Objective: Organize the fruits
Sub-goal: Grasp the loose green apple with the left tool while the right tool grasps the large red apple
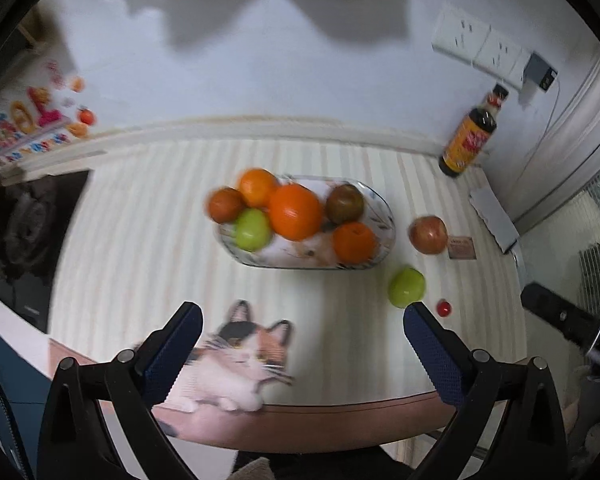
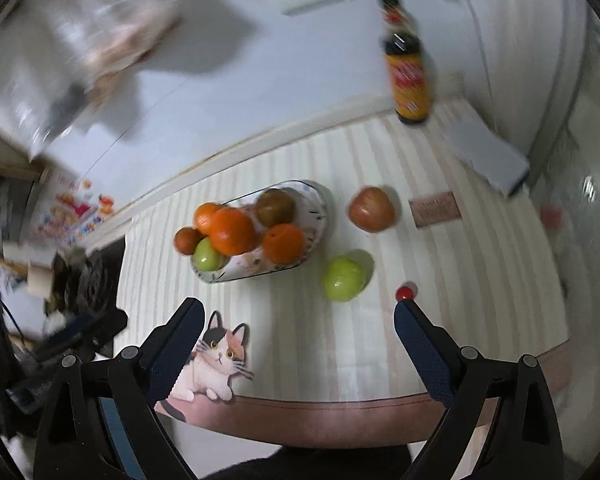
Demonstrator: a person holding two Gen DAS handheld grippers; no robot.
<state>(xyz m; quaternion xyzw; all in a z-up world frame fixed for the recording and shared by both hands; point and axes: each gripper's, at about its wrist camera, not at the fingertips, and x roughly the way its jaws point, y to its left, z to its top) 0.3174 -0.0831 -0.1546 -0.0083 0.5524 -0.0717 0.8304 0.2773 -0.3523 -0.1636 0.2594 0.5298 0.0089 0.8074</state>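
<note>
An oval glass dish (image 1: 386, 216) (image 2: 320, 216) on the striped table holds several fruits: oranges (image 1: 295, 212) (image 2: 233, 231), a green apple (image 1: 252, 229) (image 2: 207, 256) and dark tomatoes (image 1: 345, 203) (image 2: 275, 207). On the table to its right lie a reddish apple (image 1: 429, 234) (image 2: 371, 209), a green apple (image 1: 406, 287) (image 2: 344, 278) and a small red cherry tomato (image 1: 444, 308) (image 2: 405, 292). My left gripper (image 1: 302, 324) is open and empty, near the front edge. My right gripper (image 2: 298, 320) is open and empty, short of the loose green apple.
A dark sauce bottle (image 1: 470, 136) (image 2: 407, 64) stands at the back right by the wall. A small brown card (image 1: 462, 247) (image 2: 436, 209) and a grey flat box (image 1: 494, 216) (image 2: 486, 156) lie right. A cat picture (image 1: 240, 364) (image 2: 216, 364) marks the table's front edge. A black stove (image 1: 24, 232) is left.
</note>
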